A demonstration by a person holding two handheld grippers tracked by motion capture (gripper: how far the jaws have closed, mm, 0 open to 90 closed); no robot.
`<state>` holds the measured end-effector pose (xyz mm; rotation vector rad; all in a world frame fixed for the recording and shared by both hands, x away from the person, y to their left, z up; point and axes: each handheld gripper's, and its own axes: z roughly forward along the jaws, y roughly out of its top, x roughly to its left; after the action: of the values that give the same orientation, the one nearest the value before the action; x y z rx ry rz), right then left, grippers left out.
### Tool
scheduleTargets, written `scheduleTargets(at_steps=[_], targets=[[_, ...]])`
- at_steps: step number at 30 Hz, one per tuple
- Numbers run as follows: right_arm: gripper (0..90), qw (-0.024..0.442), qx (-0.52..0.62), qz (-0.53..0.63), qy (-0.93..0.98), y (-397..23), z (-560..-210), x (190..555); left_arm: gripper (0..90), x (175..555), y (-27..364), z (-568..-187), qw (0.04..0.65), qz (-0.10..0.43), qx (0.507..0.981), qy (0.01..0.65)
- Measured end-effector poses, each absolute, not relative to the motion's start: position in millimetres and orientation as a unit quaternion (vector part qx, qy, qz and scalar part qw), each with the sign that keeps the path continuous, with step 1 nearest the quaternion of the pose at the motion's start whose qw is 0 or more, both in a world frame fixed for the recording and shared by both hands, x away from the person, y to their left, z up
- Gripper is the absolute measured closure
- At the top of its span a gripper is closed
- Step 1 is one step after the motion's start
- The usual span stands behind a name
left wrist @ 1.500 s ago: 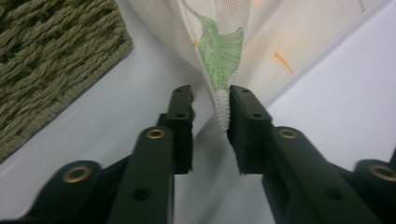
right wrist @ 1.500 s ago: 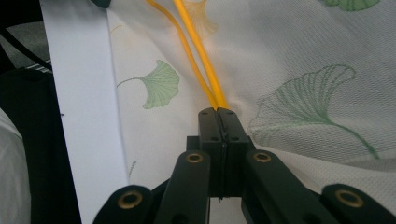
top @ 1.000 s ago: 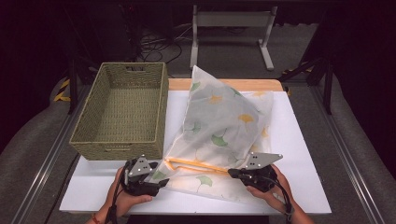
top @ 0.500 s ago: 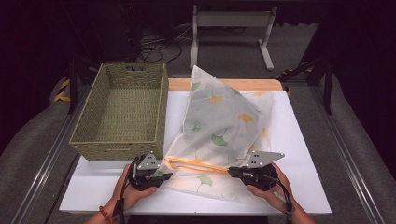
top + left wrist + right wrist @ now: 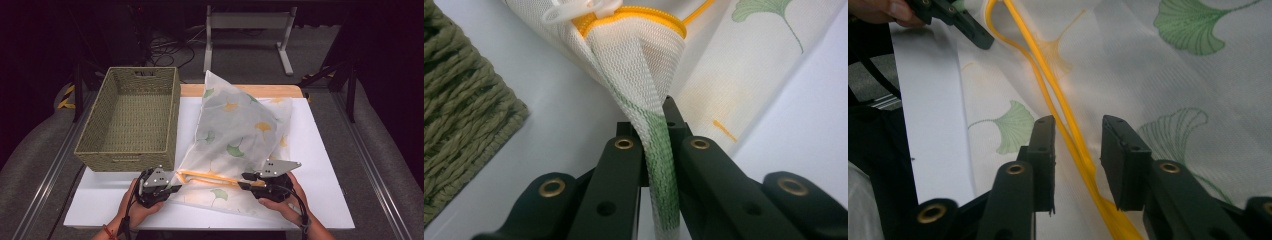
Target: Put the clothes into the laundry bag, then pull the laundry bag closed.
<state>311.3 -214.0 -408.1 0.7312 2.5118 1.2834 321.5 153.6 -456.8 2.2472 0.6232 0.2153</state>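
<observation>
While the left claw point(image 5: 656, 130) pinches mesh bag point(image 5: 639, 60), a basket point(image 5: 131, 117) stands beside.

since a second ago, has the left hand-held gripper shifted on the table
Yes, slightly. The left hand-held gripper has edged right, toward the near corner of the wicker basket, and its jaws have just been closing onto the mesh laundry bag corner.

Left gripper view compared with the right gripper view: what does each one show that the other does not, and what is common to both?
Left gripper view: the woven basket beside the bag, a white zipper pull, and the left gripper pinching a fold of mesh.

Right gripper view: the right gripper, jaws apart and just opening, astride the orange zipper, pads clear of it; a hand far off.

Both: the white mesh laundry bag with ginkgo leaves, and the white table.
</observation>
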Motion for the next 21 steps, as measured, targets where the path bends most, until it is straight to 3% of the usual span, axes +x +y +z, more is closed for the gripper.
scheduleTargets(at_steps=[4,5,6,9,11,15,17,20,21], targets=[[63.6,0.112,0.247,0.452,0.85,-204,-402,314,88.6,320,155,-458,0.391,0.082,0.883,0.246],[63.8,0.114,0.243,0.455,0.849,-198,-400,315,85.8,320,155,-459,0.396,0.082,0.881,0.245],[63.8,0.116,0.24,0.455,0.85,-192,-399,317,77.4,320,156,-458,0.399,0.082,0.88,0.245],[64.0,0.115,0.231,0.452,0.854,-180,-399,319,67.9,319,159,-457,0.412,0.075,0.875,0.243],[64.0,0.112,0.226,0.451,0.856,-174,-400,320,54.5,321,160,-456,0.418,0.073,0.869,0.253],[63.7,0.107,0.223,0.449,0.858,-170,-402,322,49.2,325,165,-453,0.436,0.064,0.859,0.262],[63.6,0.106,0.224,0.447,0.859,-169,-403,324,49.2,327,167,-451,0.446,0.058,0.854,0.263],[63.6,0.106,0.226,0.446,0.859,-168,-404,326,62.1,329,169,-450,0.452,0.049,0.851,0.264],[63.6,0.107,0.226,0.446,0.859,-167,-404,326,70.5,330,170,-450,0.45,0.047,0.852,0.263]])
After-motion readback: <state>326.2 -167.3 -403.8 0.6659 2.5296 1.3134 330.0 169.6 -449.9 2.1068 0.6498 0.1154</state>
